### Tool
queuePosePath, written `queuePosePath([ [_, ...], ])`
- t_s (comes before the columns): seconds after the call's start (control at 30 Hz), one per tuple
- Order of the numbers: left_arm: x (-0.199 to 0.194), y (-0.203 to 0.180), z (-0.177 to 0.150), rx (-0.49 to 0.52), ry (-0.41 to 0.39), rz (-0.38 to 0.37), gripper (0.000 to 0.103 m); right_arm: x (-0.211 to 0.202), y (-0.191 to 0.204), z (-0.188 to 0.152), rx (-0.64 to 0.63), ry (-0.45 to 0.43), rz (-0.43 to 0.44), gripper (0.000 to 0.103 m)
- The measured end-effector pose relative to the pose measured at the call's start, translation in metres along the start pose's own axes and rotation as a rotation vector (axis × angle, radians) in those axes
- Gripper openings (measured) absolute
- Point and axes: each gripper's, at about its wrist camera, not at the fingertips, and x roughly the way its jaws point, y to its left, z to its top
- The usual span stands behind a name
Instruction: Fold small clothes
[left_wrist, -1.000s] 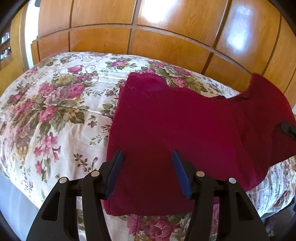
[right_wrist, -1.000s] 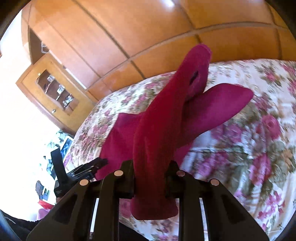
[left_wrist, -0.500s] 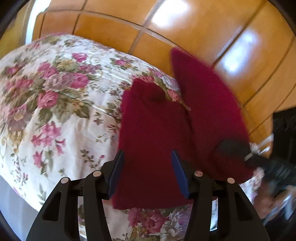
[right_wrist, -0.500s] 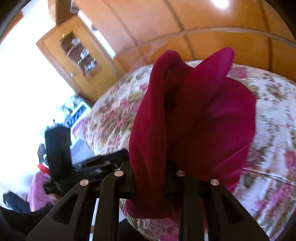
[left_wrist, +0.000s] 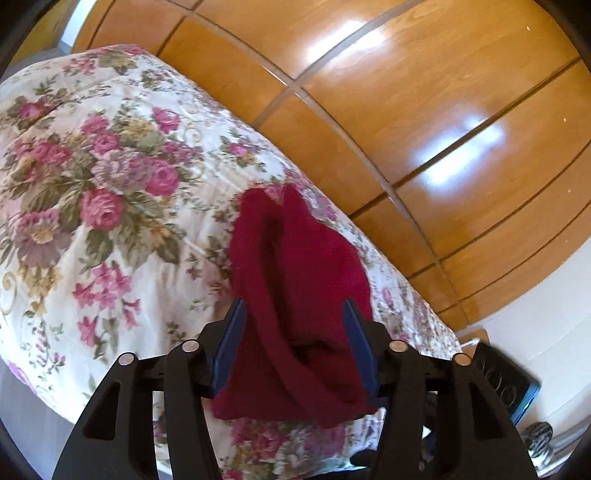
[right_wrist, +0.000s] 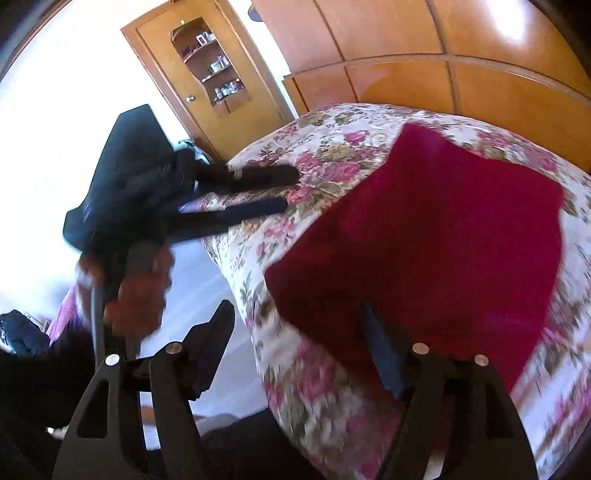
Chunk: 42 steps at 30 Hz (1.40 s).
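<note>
A dark red garment (right_wrist: 443, 229) lies folded flat on the floral bedspread (right_wrist: 317, 166). My right gripper (right_wrist: 295, 310) hovers at the garment's near edge. Its jaws are opening wide and nothing is pressed between them; the right finger sits over the cloth. In the left wrist view the garment (left_wrist: 295, 280) shows between the blue pads of my left gripper (left_wrist: 293, 310), whose jaws are opening with nothing gripped. From the right wrist view the left gripper (right_wrist: 288, 187) hangs above the bedspread, left of the garment and apart from it, held by a hand (right_wrist: 140, 291).
Glossy wooden wardrobe panels (left_wrist: 406, 110) stand behind the bed. A glazed cabinet door (right_wrist: 210, 74) is at the far left. The bed's edge drops to the floor (right_wrist: 207, 288) between the grippers. A dark box-like object (left_wrist: 506, 384) sits low beside the bed.
The right gripper carried the lifted side of the garment across, then let go; the cloth now lies folded on the bed. The left gripper drew back and rolled.
</note>
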Motion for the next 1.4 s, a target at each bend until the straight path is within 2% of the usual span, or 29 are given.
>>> queuePosePath([
  [0.1,0.009,-0.014,0.001,0.017,0.046,-0.042,0.058,-0.032,-0.01,-0.025,0.02,-0.022,-0.075,0.07],
  [0.17,0.016,-0.022,-0.001,0.041,0.073,-0.034,0.064,-0.046,-0.019,-0.038,0.041,-0.027,-0.135,0.07],
  [0.27,0.034,-0.034,-0.006,0.072,0.143,-0.012,0.065,-0.054,-0.033,-0.054,0.063,-0.027,-0.246,0.07],
  [0.37,0.048,-0.042,-0.011,0.1,0.182,0.045,0.065,-0.048,-0.039,-0.057,0.073,-0.023,-0.296,0.065],
  [0.43,0.052,-0.05,-0.012,0.144,0.188,0.089,0.065,-0.04,-0.04,-0.057,0.056,-0.024,-0.317,0.055],
  [0.47,0.053,-0.051,-0.012,0.158,0.182,0.111,0.065,-0.033,-0.036,-0.054,0.04,-0.021,-0.325,0.053],
  [0.5,0.055,-0.052,-0.011,0.168,0.179,0.129,0.056,-0.026,-0.034,-0.052,0.019,-0.015,-0.334,0.051],
  [0.53,0.057,-0.051,-0.009,0.18,0.182,0.155,0.042,-0.02,-0.032,-0.051,0.003,-0.01,-0.346,0.05],
  [0.57,0.058,-0.05,-0.008,0.187,0.182,0.178,0.035,-0.014,-0.033,-0.049,-0.018,-0.006,-0.361,0.049],
  [0.6,0.058,-0.048,-0.006,0.191,0.179,0.199,0.024,-0.008,-0.03,-0.049,-0.047,-0.001,-0.391,0.039],
  [0.63,0.057,-0.044,-0.003,0.188,0.173,0.205,0.017,-0.003,-0.029,-0.051,-0.072,0.005,-0.435,0.024],
  [0.73,0.043,-0.027,0.003,0.112,0.142,0.169,0.014,-0.013,-0.028,-0.06,-0.073,-0.004,-0.435,0.01],
  [0.83,0.032,-0.009,0.002,0.034,0.139,0.138,0.014,-0.03,-0.022,-0.068,-0.101,-0.022,-0.443,0.008],
  [0.97,0.045,0.023,-0.027,-0.007,0.193,0.218,0.014,-0.019,-0.03,-0.083,-0.091,0.019,-0.426,0.007],
  [1.1,0.042,0.024,-0.034,0.014,0.133,0.234,0.018,-0.013,-0.029,-0.085,-0.115,0.023,-0.427,0.008],
  [1.17,0.039,0.015,-0.034,0.054,0.118,0.263,0.025,-0.016,-0.029,-0.087,-0.126,0.029,-0.425,0.009],
  [1.2,0.037,0.008,-0.034,0.084,0.107,0.292,0.032,-0.018,-0.028,-0.086,-0.126,0.036,-0.422,0.011],
  [1.23,0.035,-0.001,-0.033,0.124,0.089,0.33,0.037,-0.021,-0.028,-0.085,-0.119,0.044,-0.41,0.018],
  [1.27,0.033,-0.008,-0.034,0.16,0.07,0.358,0.037,-0.024,-0.027,-0.085,-0.108,0.054,-0.395,0.024],
  [1.3,0.031,-0.016,-0.034,0.201,0.053,0.383,0.037,-0.029,-0.028,-0.086,-0.094,0.069,-0.37,0.044],
  [1.33,0.031,-0.022,-0.034,0.224,0.044,0.4,0.037,-0.033,-0.029,-0.086,-0.088,0.07,-0.356,0.052],
  [1.4,0.031,-0.03,-0.034,0.275,0.024,0.452,0.037,-0.046,-0.029,-0.083,-0.075,0.054,-0.348,0.057],
])
